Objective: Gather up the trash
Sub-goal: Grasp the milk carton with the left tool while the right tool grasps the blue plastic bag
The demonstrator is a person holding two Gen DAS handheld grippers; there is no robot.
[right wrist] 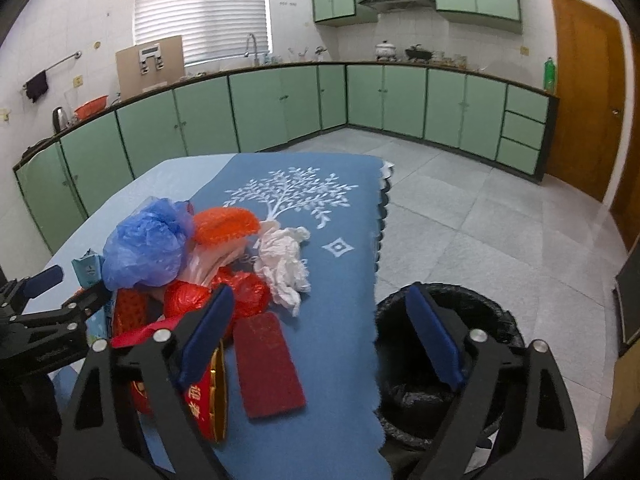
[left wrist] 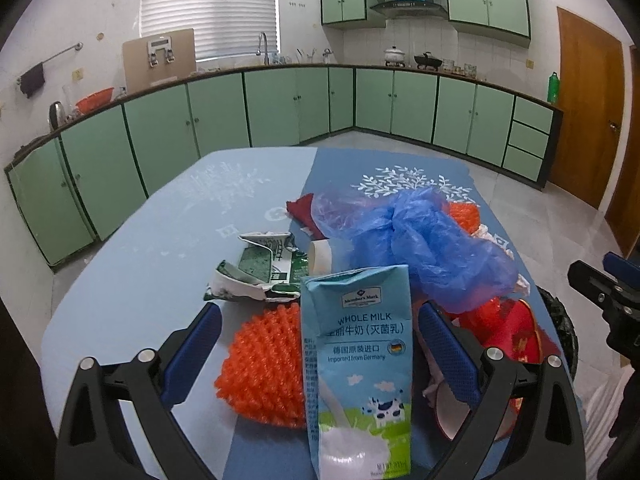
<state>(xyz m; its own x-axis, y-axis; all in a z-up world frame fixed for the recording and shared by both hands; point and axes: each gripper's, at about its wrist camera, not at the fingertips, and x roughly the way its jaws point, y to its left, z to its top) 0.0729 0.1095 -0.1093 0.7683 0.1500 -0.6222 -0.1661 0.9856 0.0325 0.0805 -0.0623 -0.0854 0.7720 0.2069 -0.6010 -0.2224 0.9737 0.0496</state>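
A pile of trash lies on the blue-clothed table (right wrist: 340, 280). In the left wrist view a light blue whole-milk carton (left wrist: 356, 360) stands between the wide-apart pads of my left gripper (left wrist: 322, 342), with an orange foam net (left wrist: 260, 368) beside it; no pad visibly presses on either. Behind lie a crushed green carton (left wrist: 264, 268) and a blue plastic bag (left wrist: 420, 240). My right gripper (right wrist: 318, 336) is open above the table's right edge, over a flat red packet (right wrist: 268, 364). White tissue (right wrist: 286, 268) and a red bag (right wrist: 240, 292) lie ahead of it.
A black-lined trash bin (right wrist: 448, 360) stands on the tiled floor just right of the table, under my right gripper's right finger. A red box with gold characters (right wrist: 200, 396) lies by its left finger. Green kitchen cabinets (right wrist: 280, 104) line the far walls.
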